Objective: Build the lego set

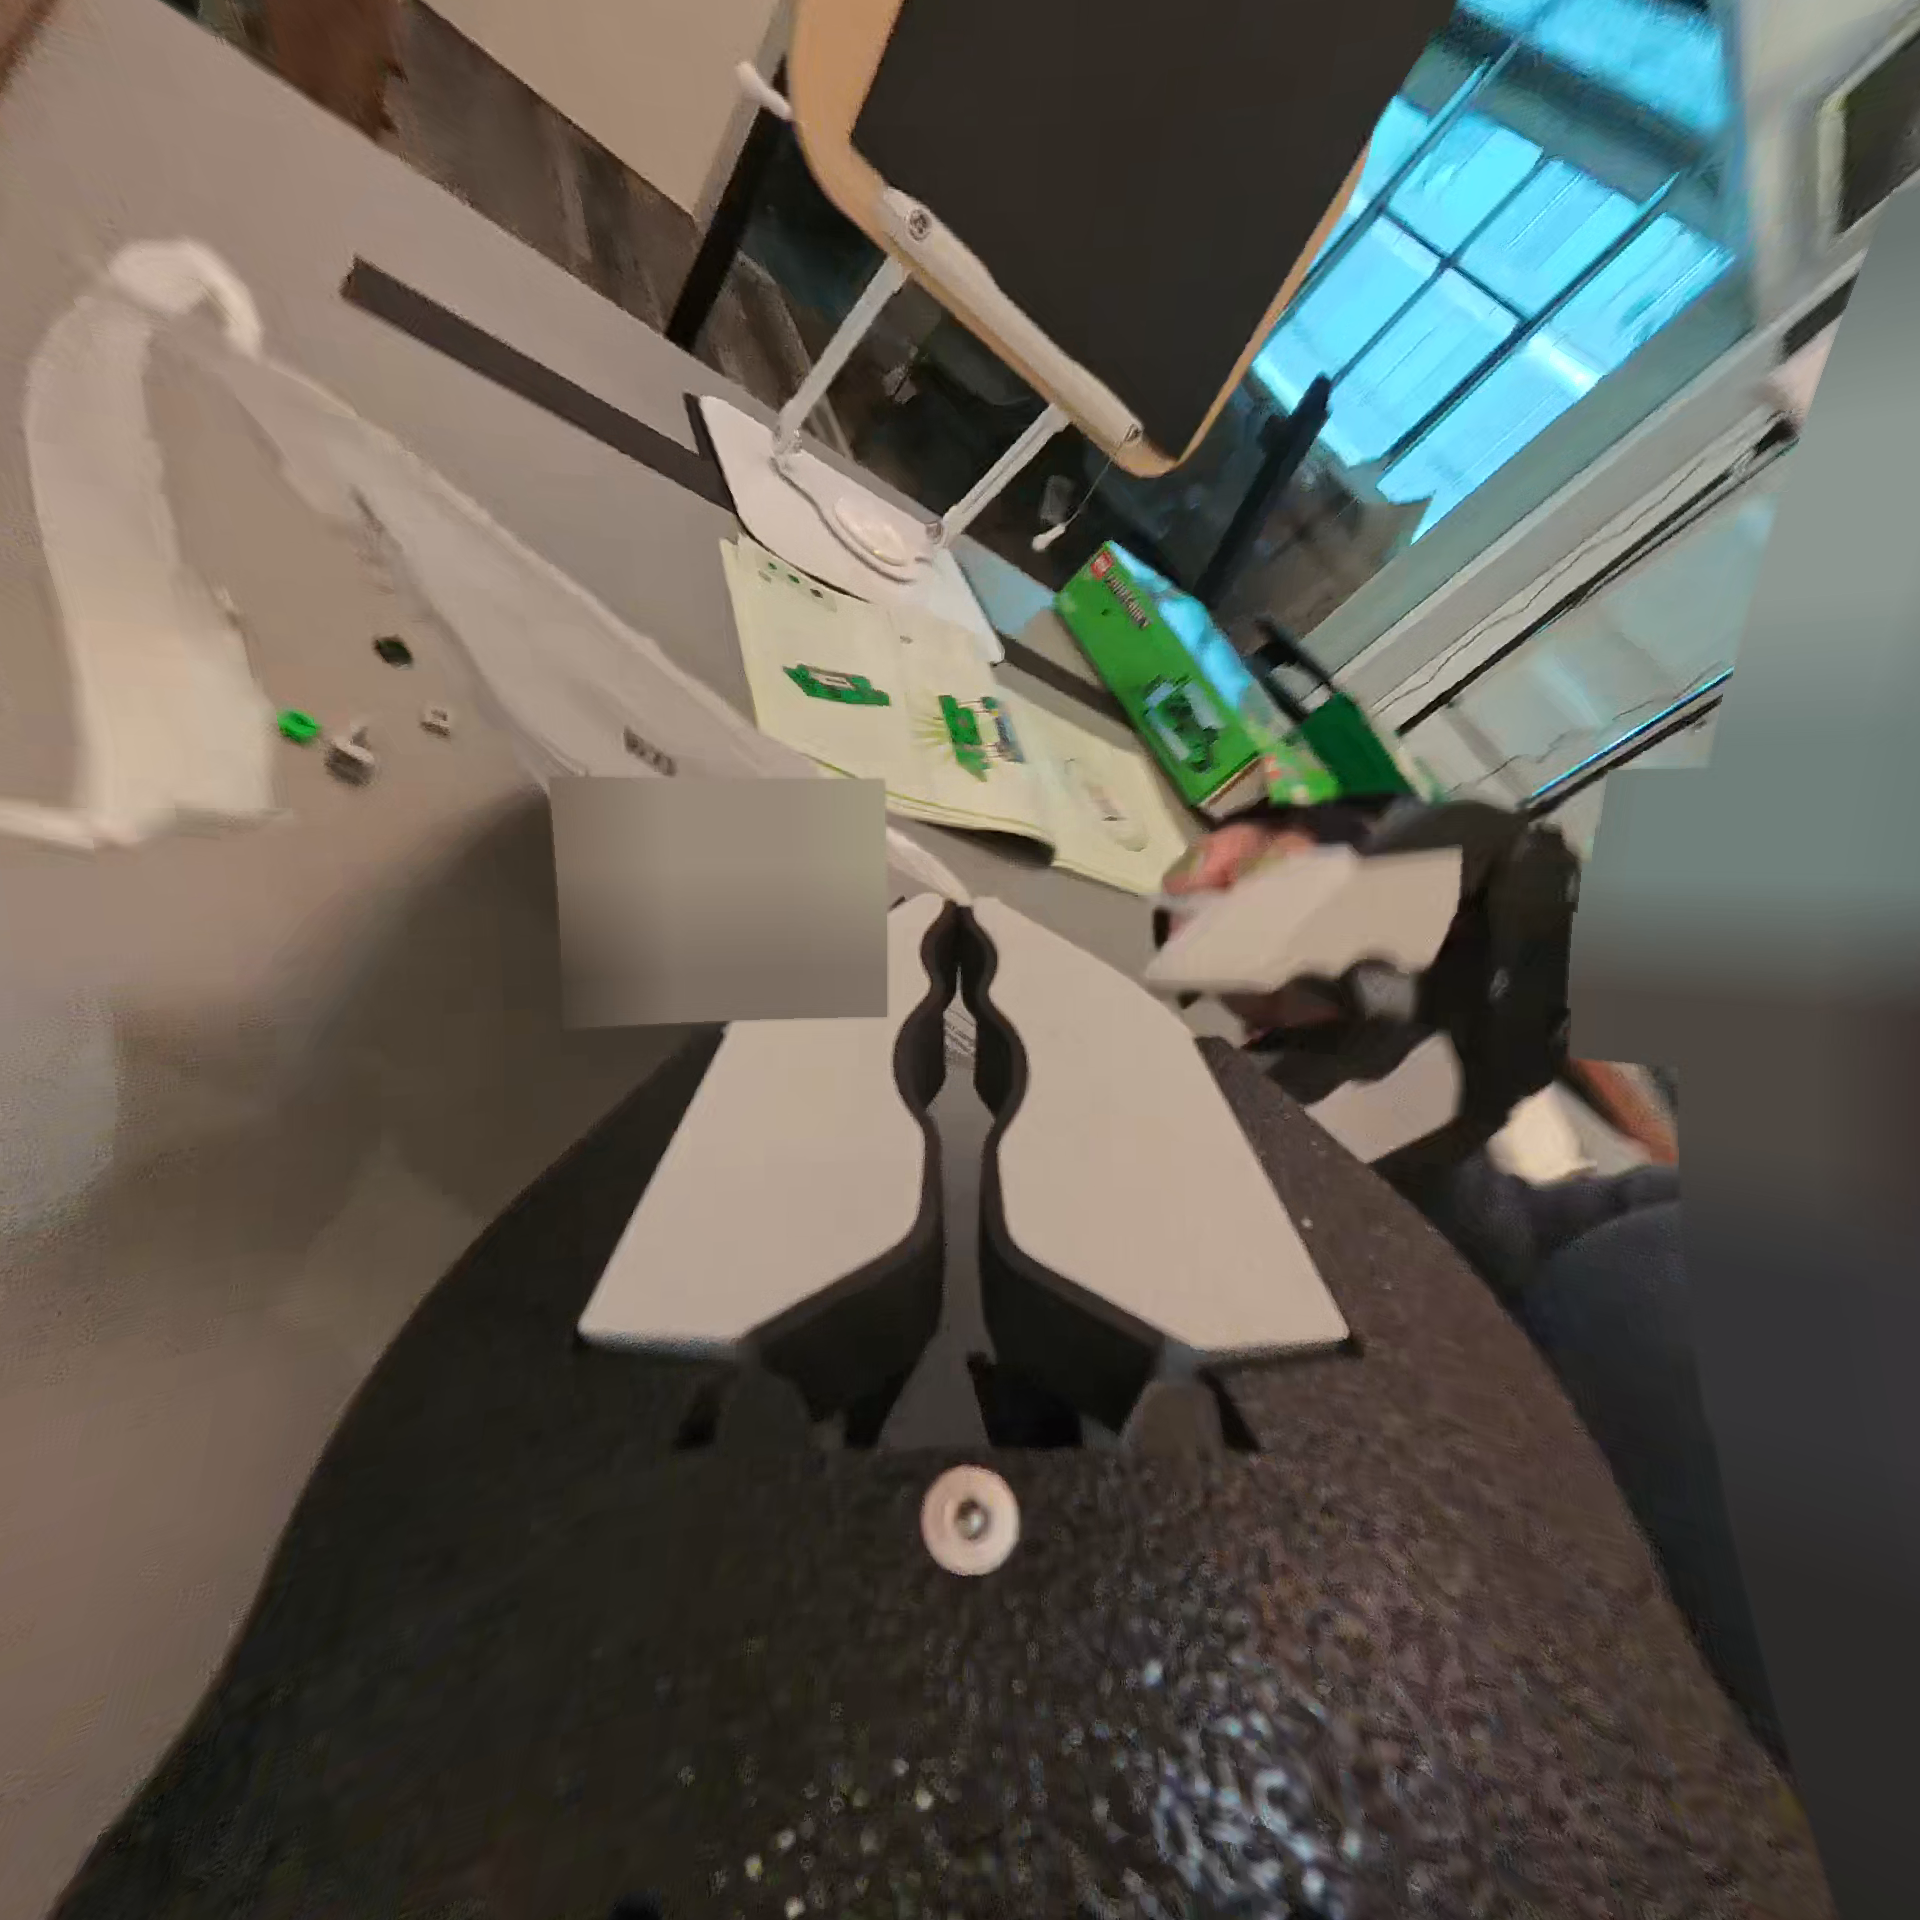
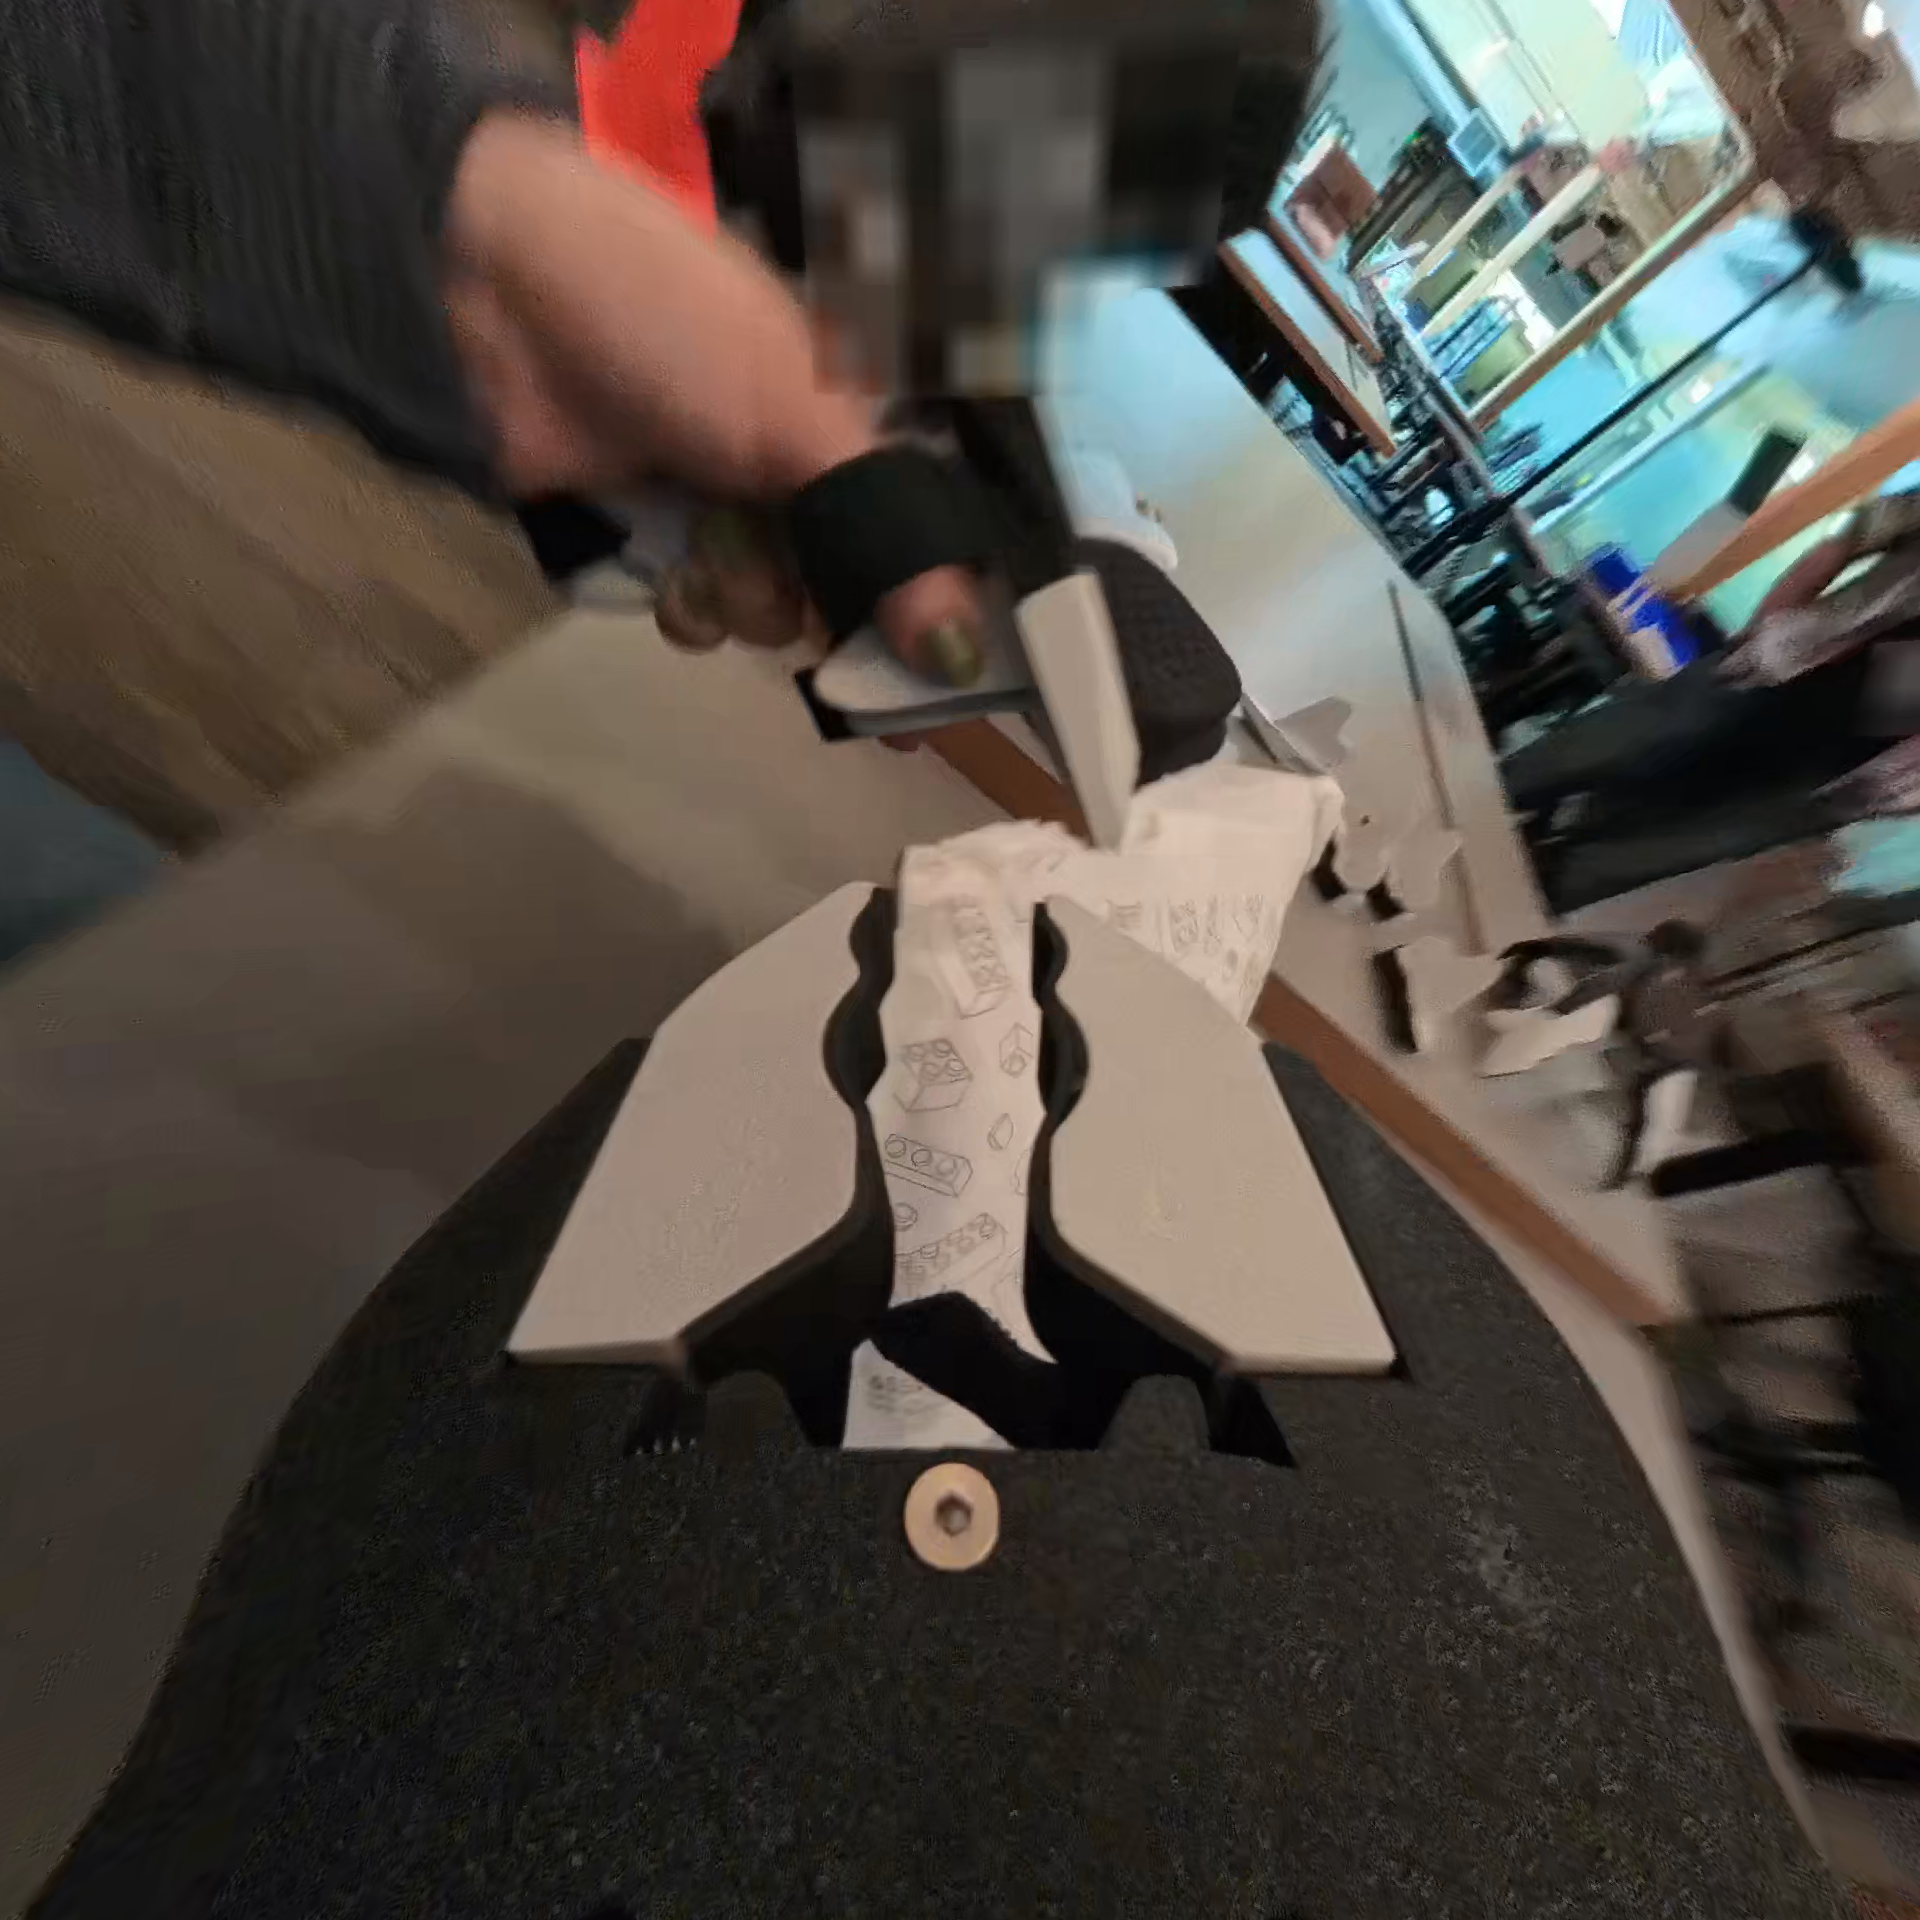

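Right gripper [image 2: 961, 925] has its fingers clamped on a white paper bag [image 2: 961, 1091] printed w/ brick outlines. The left gripper [image 2: 1091, 769] pinches the same bag at its far end (fingers together on it), both held above the worktop [image 1: 208, 1039]. Loose lego pieces [image 1: 296, 724] lie far left on the worktop; instruction booklet [image 1: 914, 717] and green box [image 1: 1174, 675] sit farther right.

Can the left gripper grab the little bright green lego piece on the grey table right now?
Probably not yet. The left gripper is shut, apparently on the white paper bag's edge, and the small bright green lego piece lies off to its side on the grey table. It would need to let go and swing over first.
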A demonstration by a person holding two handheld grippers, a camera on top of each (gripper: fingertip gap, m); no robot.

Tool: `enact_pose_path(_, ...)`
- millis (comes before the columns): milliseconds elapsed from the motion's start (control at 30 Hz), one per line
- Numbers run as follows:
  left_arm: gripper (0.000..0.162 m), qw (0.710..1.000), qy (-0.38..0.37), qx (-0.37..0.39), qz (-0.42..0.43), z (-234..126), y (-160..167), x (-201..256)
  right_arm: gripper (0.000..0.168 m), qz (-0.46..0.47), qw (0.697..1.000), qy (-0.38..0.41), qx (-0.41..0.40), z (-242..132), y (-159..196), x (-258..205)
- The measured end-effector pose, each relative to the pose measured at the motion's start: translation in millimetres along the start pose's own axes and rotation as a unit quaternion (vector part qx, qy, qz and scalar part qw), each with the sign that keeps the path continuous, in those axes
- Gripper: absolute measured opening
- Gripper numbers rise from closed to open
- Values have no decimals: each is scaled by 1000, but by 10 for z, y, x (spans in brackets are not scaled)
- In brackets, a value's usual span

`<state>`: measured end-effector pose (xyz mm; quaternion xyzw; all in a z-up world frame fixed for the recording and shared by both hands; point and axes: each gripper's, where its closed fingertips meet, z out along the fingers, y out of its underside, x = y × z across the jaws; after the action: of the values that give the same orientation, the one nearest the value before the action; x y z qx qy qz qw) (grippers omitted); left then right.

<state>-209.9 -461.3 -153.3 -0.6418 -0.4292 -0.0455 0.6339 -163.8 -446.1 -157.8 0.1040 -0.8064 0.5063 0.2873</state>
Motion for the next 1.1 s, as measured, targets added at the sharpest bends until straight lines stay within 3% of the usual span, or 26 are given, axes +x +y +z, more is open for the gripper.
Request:
enact_pose_path(100,0,995,-29,-22,98,48,-62,164,34,169,983,7,66,-256,-109,349)
enact_pose_path(200,0,978,-52,-46,194,169,-110,362,32,352,931,29,91,-406,-79,672)
enact_pose_path(333,0,952,-74,-75,287,364,-120,537,34,470,878,-5,90,-438,-38,697)
enact_pose_path(667,0,924,-82,-104,359,549,-60,636,29,463,886,14,-35,-494,304,624)
enact_pose_path(833,0,911,-79,-121,387,571,-17,662,6,456,888,-24,-43,-498,252,522)
enact_pose_path(933,0,909,-87,-121,389,562,-25,666,0,413,907,14,-85,-516,341,550)
enact_pose_path(1100,0,910,-125,-114,378,435,-109,595,0,383,912,70,-129,-567,500,648)
